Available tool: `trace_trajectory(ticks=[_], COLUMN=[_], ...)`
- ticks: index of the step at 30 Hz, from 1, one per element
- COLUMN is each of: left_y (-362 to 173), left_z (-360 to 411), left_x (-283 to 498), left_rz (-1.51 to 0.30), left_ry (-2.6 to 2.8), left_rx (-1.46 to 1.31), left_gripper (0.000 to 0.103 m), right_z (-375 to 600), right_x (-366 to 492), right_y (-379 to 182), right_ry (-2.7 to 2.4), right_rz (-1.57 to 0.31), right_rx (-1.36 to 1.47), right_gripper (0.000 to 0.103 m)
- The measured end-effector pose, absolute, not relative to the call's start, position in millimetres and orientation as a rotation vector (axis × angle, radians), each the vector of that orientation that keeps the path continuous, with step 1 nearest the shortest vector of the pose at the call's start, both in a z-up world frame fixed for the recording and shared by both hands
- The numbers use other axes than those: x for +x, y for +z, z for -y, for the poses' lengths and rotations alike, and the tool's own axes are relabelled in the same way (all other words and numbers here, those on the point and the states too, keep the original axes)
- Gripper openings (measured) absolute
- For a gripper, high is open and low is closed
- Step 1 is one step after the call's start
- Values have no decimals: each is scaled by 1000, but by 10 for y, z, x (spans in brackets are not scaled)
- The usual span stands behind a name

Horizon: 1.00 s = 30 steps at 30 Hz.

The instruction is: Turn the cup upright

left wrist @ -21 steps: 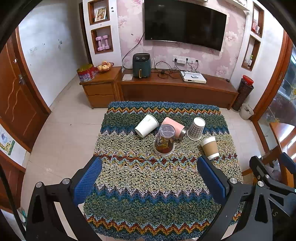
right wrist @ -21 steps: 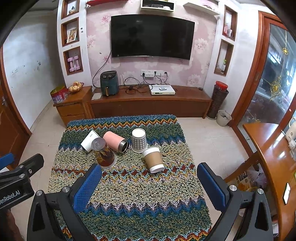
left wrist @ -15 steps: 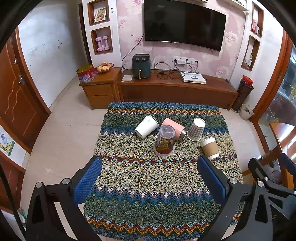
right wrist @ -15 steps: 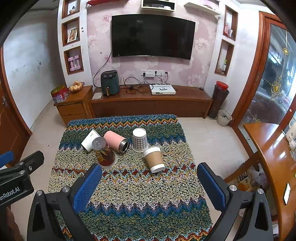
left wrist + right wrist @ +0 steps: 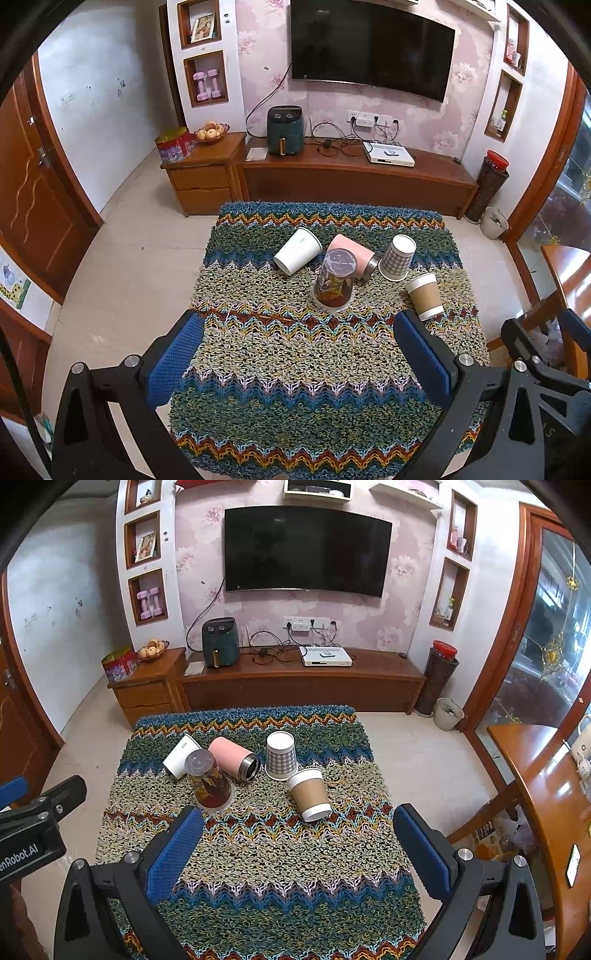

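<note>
Several cups sit on a knitted zigzag cloth point(image 5: 303, 354) over a table. A clear plastic cup point(image 5: 334, 282) and a checked paper cup point(image 5: 397, 257) stand upside down. A white paper cup point(image 5: 298, 251), a pink steel tumbler point(image 5: 352, 254) and a brown-sleeved paper cup point(image 5: 424, 295) lie on their sides. In the right wrist view the brown cup point(image 5: 309, 793) lies nearest. My left gripper point(image 5: 303, 363) and right gripper point(image 5: 299, 849) are both open and empty, held above the cloth's near half, short of the cups.
A wooden TV cabinet point(image 5: 354, 181) with an air fryer point(image 5: 285, 129) stands beyond the table. A wooden table point(image 5: 546, 786) is at the right. Tiled floor surrounds the table. The left gripper's body point(image 5: 33, 830) shows at the right view's left edge.
Both views have shifted very slightly; the cups have not moved and both grippers stay open.
</note>
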<state>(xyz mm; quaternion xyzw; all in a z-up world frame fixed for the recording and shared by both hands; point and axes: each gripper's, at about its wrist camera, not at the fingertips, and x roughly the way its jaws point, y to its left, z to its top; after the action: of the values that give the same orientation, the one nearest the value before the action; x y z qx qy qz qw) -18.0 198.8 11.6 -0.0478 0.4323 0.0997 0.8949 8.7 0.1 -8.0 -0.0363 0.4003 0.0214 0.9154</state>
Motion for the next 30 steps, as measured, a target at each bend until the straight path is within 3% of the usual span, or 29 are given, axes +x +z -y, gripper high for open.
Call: trace_trajectory(ticks=[13, 22, 30], left_y=[-293, -656, -1167], left_z=[-2296, -1967, -1859], left_x=[227, 763, 1311], left_rz=[-1031, -1085, -1136], left_ry=[195, 83, -55], left_rx=[-54, 194, 204], left_gripper=[102, 102, 102], right_z=[61, 140, 215], right_x=[280, 401, 526], right_y=[-412, -794, -1077], right_ry=[-4, -34, -54], right_rz=[-891, -985, -1039], right_rx=[-81, -71, -47], right_gripper=[103, 103, 103])
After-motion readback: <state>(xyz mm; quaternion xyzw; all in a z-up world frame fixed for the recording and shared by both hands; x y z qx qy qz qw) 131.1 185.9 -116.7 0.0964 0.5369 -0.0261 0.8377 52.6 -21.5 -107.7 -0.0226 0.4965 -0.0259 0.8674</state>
